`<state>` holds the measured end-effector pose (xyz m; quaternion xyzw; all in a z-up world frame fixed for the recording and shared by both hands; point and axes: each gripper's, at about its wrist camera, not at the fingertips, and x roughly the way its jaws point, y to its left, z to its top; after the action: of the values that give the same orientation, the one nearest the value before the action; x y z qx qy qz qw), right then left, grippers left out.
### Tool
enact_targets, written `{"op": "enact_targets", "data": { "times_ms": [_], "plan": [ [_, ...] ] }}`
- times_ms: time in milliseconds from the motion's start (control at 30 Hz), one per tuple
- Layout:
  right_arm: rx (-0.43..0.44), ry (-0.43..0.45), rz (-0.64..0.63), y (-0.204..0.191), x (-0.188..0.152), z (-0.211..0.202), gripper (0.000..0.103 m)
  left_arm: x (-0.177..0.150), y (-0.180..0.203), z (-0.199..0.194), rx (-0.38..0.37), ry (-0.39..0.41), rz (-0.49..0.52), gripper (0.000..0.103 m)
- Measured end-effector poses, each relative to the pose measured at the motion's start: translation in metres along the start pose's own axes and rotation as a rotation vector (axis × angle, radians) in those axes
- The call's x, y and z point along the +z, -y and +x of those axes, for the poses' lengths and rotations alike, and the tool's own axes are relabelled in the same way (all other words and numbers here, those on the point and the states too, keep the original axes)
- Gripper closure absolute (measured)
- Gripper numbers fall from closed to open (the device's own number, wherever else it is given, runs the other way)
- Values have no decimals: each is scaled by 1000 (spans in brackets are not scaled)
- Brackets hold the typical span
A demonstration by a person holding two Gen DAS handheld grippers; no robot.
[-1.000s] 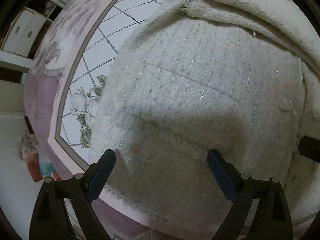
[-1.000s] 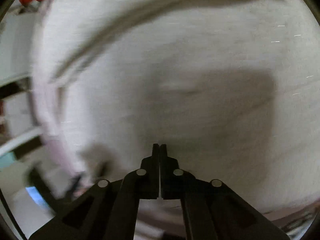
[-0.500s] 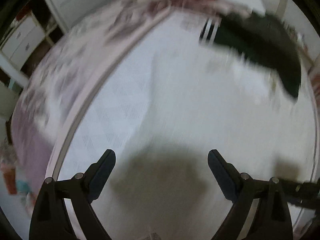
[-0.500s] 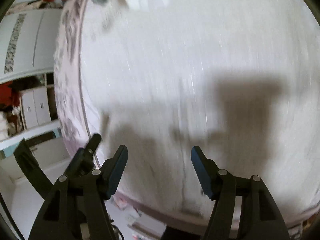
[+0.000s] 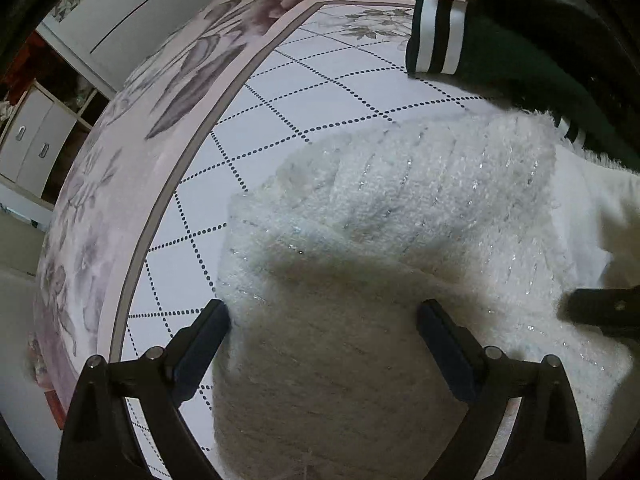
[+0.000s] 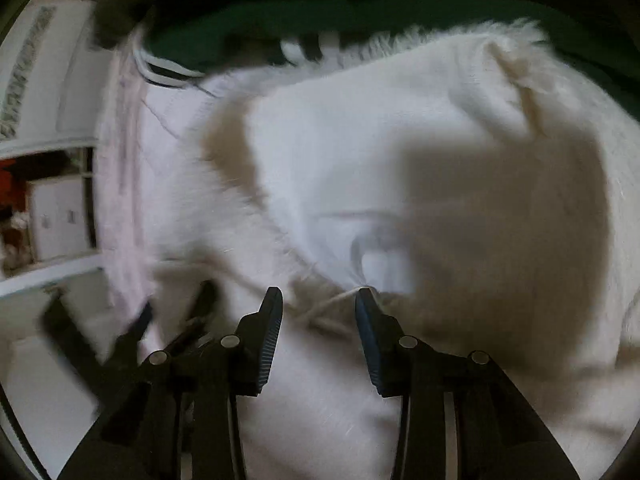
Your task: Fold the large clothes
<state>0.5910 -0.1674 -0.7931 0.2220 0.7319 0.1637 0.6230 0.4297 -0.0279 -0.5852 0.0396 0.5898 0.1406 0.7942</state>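
A fluffy white sweater (image 5: 400,220) with silver threads lies folded on the bed. My left gripper (image 5: 322,320) is open and empty, its jaws spread over the sweater's near left part. In the right wrist view the sweater (image 6: 400,140) fills the frame, blurred, with a white lining patch showing. My right gripper (image 6: 318,304) is open, its jaws partly closed in over a rumpled fold with a loose thread. The right gripper's black arm (image 5: 604,312) shows at the right edge of the left wrist view.
A dark green garment with white-striped cuffs (image 5: 480,52) lies behind the sweater on the bed, and shows in the right wrist view (image 6: 280,16). The bedsheet (image 5: 300,92) has a dotted grid and a floral border. White cabinets (image 5: 36,140) stand at left.
My right gripper went from shut to wide open, and now stands narrower over a fold. Both views swept up over the sweater to its far edge; the green garment came into view.
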Motion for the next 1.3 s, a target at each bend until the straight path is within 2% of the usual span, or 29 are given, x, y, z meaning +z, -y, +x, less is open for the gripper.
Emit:
{"op": "enact_targets", "data": {
  "times_ms": [100, 167, 200, 267, 400, 533, 600, 633, 700, 733, 767, 800, 867, 900, 967, 1033, 1100, 1200, 1300],
  "plan": [
    [1, -19, -53, -5, 0, 4, 63, 0, 0, 2, -3, 1, -5, 4],
    [-35, -17, -127, -15, -4, 5, 96, 3, -3, 4, -10, -7, -5, 3],
    [-57, -21, -157, -22, -5, 9, 96, 3, -5, 2, -15, -14, -2, 3],
    [-128, 24, -203, -32, -11, 5, 97, 6, -7, -2, -32, -21, -3, 3],
    [-166, 124, -219, -41, -15, -28, 97, 11, -16, -17, -73, -7, -14, 4],
    [-215, 213, -214, -37, -1, -58, 98, 14, -15, -21, -86, -12, 4, 4],
    [-255, 219, -218, -31, 10, -64, 98, 13, -12, -20, -72, -14, 12, 4],
    [-268, 188, -215, -26, 17, -60, 98, 13, -10, -20, -68, -19, 12, 4],
    [-200, 129, -125, -10, 28, -59, 95, 11, -10, -25, -66, -24, 7, 4],
    [-171, 108, -93, -5, 32, -61, 89, 10, -10, -30, -67, -19, 4, 4],
    [-120, 80, -38, 5, 31, -77, 86, 10, -9, -36, -70, -11, 3, 4],
    [-88, 102, -9, 11, 27, -97, 82, 9, -8, -42, -70, -2, 1, 4],
    [-82, 152, 13, 21, 16, -130, 51, 10, -3, -52, -51, 22, -1, 4],
    [-111, 196, 32, 30, 7, -154, 47, 12, 4, -55, -33, 31, 5, 4],
    [-144, 228, 51, 44, 0, -173, 45, 15, 14, -52, -31, 19, 10, 4],
    [-175, 201, 67, 52, 0, -170, 45, 18, 29, -46, -33, 3, 13, 4],
    [-204, 175, 86, 58, 4, -156, 45, 20, 42, -39, -15, -1, 36, 4],
    [-298, 136, 52, 51, 7, -124, 45, 17, 63, -24, 52, 1, 112, 3],
    [-363, 91, 100, 58, 2, -109, 45, 16, 65, -22, 59, 20, 134, 3]
  ]
}}
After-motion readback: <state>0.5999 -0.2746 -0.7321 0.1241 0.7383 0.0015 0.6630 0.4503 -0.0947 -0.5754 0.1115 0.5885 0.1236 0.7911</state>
